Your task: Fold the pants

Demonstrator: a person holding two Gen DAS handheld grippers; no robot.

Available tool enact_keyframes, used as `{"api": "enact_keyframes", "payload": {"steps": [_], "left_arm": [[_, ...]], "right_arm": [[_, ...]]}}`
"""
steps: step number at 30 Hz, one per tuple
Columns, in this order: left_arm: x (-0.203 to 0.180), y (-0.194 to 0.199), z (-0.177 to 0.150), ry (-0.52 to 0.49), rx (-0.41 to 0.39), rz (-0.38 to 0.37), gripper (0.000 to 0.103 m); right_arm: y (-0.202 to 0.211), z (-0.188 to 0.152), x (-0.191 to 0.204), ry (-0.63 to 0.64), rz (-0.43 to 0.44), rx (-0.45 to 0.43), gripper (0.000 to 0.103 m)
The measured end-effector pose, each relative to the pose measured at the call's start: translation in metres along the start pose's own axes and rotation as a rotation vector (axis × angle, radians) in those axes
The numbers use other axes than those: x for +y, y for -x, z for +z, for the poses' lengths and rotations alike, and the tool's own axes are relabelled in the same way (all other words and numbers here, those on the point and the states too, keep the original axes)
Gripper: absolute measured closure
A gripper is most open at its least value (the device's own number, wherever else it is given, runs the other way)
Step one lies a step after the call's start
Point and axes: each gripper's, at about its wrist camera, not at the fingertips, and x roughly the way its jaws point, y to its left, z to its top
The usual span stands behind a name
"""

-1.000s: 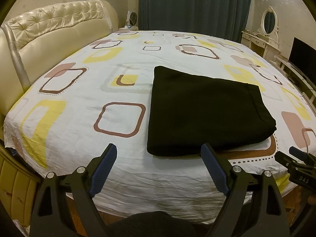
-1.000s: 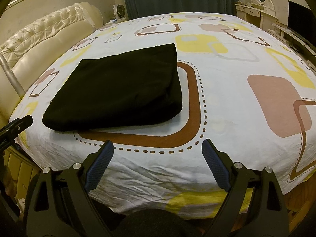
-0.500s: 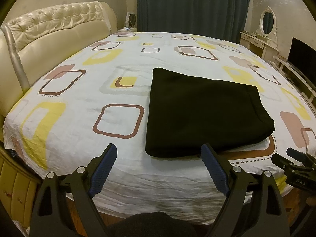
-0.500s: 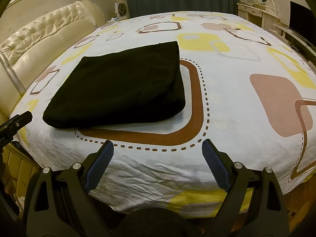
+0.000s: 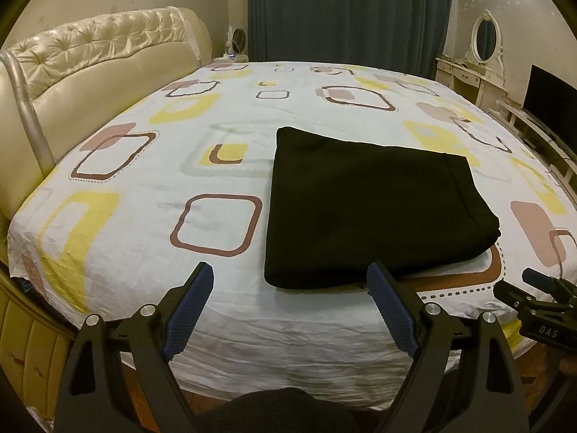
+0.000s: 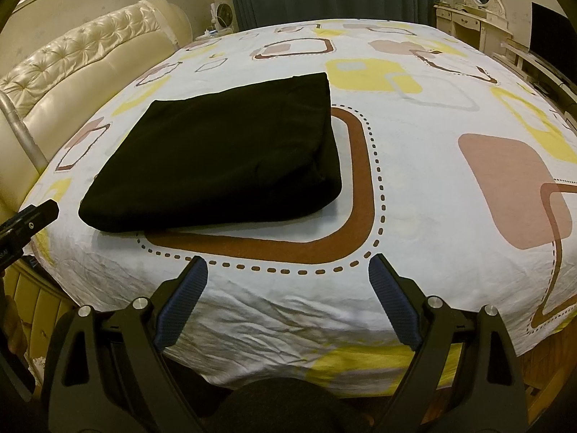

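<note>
Though near pants (image 5: 375, 209), tongs (image 5: 290, 278) agape, empty.

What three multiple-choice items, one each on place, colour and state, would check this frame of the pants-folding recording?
1. Where do the pants lie?
A. on the bed sheet
B. on the dressing table
C. on the floor

2. What colour are the pants?
A. white
B. black
C. yellow

3. How do the left hand-held gripper and the right hand-held gripper stand?
A. both shut on the pants
B. one open, one shut
C. both open, holding nothing

Key: 1 A, the folded pants rest flat on the patterned sheet; 2 B, the cloth is plain black; 3 C, in each wrist view the blue pads stand wide apart with only sheet between them.
</note>
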Motion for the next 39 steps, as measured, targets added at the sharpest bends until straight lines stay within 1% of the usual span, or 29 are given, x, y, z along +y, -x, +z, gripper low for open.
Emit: {"api": "enact_keyframes", "payload": {"steps": [8, 13, 17, 21, 24, 25, 27, 29, 30, 32, 33, 34, 35, 36, 37, 38, 39], "left_arm": [[-0.002, 0.001, 0.000, -0.010, 0.006, 0.022, 0.017], [-0.006, 0.001, 0.000, -0.034, 0.010, 0.074, 0.017], [-0.007, 0.001, 0.000, -0.042, 0.005, 0.068, 0.017], [-0.005, 0.003, 0.001, -0.032, 0.006, 0.044, 0.017], [-0.003, 0.003, 0.005, -0.004, 0.014, 0.044, 0.015], [-0.001, 0.003, 0.007, 0.015, 0.015, 0.031, 0.015], [0.006, 0.005, 0.014, 0.077, 0.013, -0.030, 0.015], [0.011, 0.005, 0.029, 0.095, 0.009, -0.077, 0.015], [0.014, 0.005, 0.035, 0.100, -0.002, -0.087, 0.015], [0.028, 0.003, 0.053, 0.123, -0.041, -0.068, 0.015], [0.041, -0.005, 0.067, 0.133, -0.058, -0.055, 0.015], [0.053, -0.017, 0.078, 0.136, -0.058, -0.044, 0.015], [0.064, -0.028, 0.087, 0.137, -0.047, -0.017, 0.015], [0.081, -0.051, 0.100, 0.139, -0.019, 0.032, 0.015], [0.096, -0.070, 0.109, 0.140, 0.000, 0.049, 0.015], [0.116, -0.099, 0.122, 0.135, 0.020, 0.090, 0.015], [0.130, -0.117, 0.130, 0.131, 0.028, 0.138, 0.015]], "right_arm": [[-0.002, -0.001, -0.001, 0.007, 0.004, 0.009, 0.012], [-0.003, -0.001, 0.001, 0.010, 0.008, 0.013, 0.012], [-0.003, -0.002, 0.001, 0.010, 0.008, 0.015, 0.012], [-0.003, -0.002, 0.001, 0.011, 0.008, 0.014, 0.012], [-0.003, -0.002, 0.001, 0.010, 0.008, 0.014, 0.012], [-0.003, -0.002, 0.000, 0.010, 0.009, 0.016, 0.012], [-0.004, -0.003, 0.000, 0.008, 0.012, 0.019, 0.012], [-0.006, -0.003, -0.002, -0.008, 0.027, 0.034, 0.012], [-0.007, -0.001, -0.003, -0.017, 0.043, 0.041, 0.012], [-0.004, 0.015, -0.008, -0.046, 0.092, 0.033, 0.012], [-0.002, 0.024, -0.011, -0.055, 0.098, 0.018, 0.012], [-0.002, 0.042, -0.016, -0.062, 0.099, -0.009, 0.012], [-0.004, 0.063, -0.023, -0.063, 0.088, -0.038, 0.011], [-0.009, 0.082, -0.030, -0.068, 0.066, -0.065, 0.010], [-0.016, 0.103, -0.038, -0.076, 0.037, -0.092, 0.008], [-0.025, 0.120, -0.045, -0.081, 0.016, -0.108, 0.007], [-0.043, 0.147, -0.054, -0.081, -0.019, -0.120, 0.007]]}}
